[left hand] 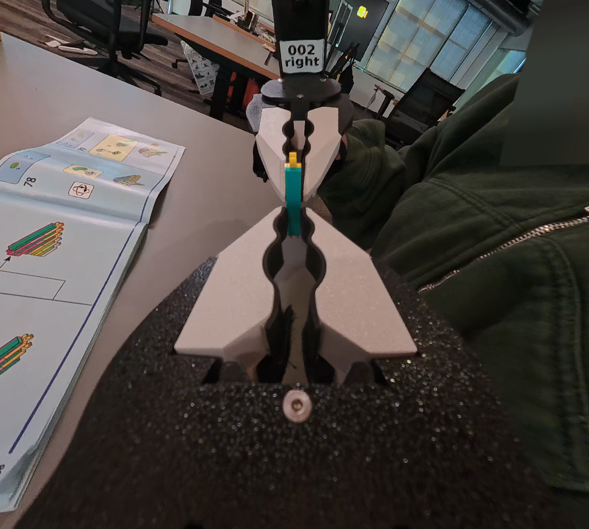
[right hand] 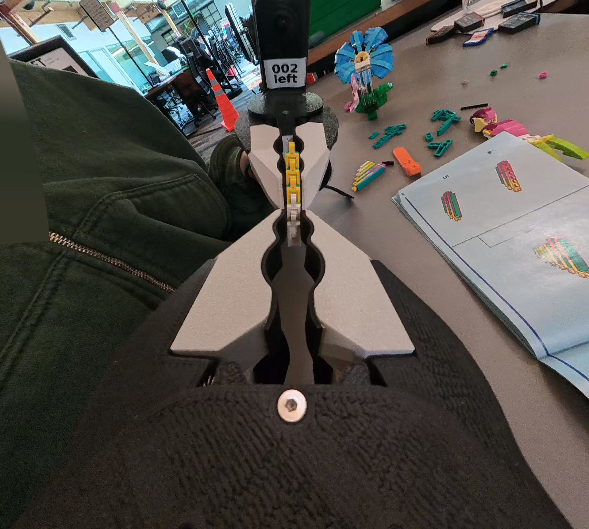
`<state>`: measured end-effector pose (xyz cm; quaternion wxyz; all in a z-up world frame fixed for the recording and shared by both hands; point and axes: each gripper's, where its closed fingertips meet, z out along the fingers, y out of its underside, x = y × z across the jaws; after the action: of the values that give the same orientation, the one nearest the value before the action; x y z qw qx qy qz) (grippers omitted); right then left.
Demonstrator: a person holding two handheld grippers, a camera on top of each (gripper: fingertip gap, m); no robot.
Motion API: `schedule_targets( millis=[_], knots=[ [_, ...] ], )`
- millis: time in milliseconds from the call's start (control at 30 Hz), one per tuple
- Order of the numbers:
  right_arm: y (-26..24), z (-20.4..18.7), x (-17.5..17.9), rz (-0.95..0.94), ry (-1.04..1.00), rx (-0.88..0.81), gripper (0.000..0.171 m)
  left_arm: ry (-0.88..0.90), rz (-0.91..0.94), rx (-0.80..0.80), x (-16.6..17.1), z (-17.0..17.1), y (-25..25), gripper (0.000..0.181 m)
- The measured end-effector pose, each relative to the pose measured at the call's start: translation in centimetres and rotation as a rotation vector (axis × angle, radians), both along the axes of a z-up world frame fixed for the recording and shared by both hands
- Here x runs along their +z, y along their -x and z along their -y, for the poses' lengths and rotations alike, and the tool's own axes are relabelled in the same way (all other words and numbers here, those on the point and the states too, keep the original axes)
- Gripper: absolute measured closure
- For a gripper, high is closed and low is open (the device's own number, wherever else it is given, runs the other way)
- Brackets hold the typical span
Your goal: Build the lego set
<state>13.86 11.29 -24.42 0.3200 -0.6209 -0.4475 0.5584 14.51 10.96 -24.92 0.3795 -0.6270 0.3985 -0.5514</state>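
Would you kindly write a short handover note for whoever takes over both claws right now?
Left claw: shut on the teal strip.
Right claw: shut on the same strip, its yellow-and-white edge facing this camera; claws meet tip to tip above the table.
Table: striped stack, loose teal pieces, orange tool, open booklet.
Done: blue flower.
Left: adding the strip, probably to the stack.

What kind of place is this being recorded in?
Most likely an open-plan office or lab workspace. Rolling office chairs stand around long desks, big windows line the far wall, and an orange traffic cone stands on the floor behind the grey worktable.
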Motion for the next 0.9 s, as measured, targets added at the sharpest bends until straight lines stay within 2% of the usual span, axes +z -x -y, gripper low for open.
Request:
schedule_targets(
  millis=[133,200,267,367,400,433,567,633,800,900],
  knots=[
    [0.1,0.0,-0.2,0.003,0.001,0.001,0.164,0.011,-0.016,-0.008,-0.6,0.1,-0.3,0.176],
    [0.8,0.5,-0.1,-0.003,0.000,0.023,0.164,0.014,-0.055,-0.056,-1.5,1.0,-1.4,0.177],
    [2.1,1.6,-1.2,0.057,-0.043,0.062,0.171,0.021,-0.128,-0.120,-3.1,2.3,-3.0,0.175],
    [1.3,0.5,-1.0,0.020,-0.038,-0.001,0.171,0.031,-0.130,-0.054,-3.2,0.9,-2.5,0.176],
    [0.9,0.1,-1.0,0.011,-0.026,-0.021,0.168,0.004,-0.175,-0.033,-3.9,0.4,-2.4,0.176],
    [0.6,-0.6,-1.2,0.008,-0.021,-0.052,0.158,-0.010,-0.208,-0.021,-4.4,0.1,-2.3,0.176],
    [-1.6,-2.8,-1.6,0.009,-0.025,-0.178,0.145,-0.028,-0.287,0.054,-5.5,-1.7,-1.4,0.176],
    [-2.3,-3.1,-2.3,0.043,-0.016,-0.203,0.141,0.009,-0.197,0.071,-4.4,-2.1,-1.3,0.176],
    [-0.9,-1.3,-3.0,0.010,0.085,-0.144,0.140,0.141,0.213,0.064,0.7,-2.6,-1.2,0.176],
    [0.4,-0.7,-2.5,-0.080,0.120,-0.145,0.139,0.114,0.289,0.082,1.8,-2.4,-1.6,0.176]
  ],
)
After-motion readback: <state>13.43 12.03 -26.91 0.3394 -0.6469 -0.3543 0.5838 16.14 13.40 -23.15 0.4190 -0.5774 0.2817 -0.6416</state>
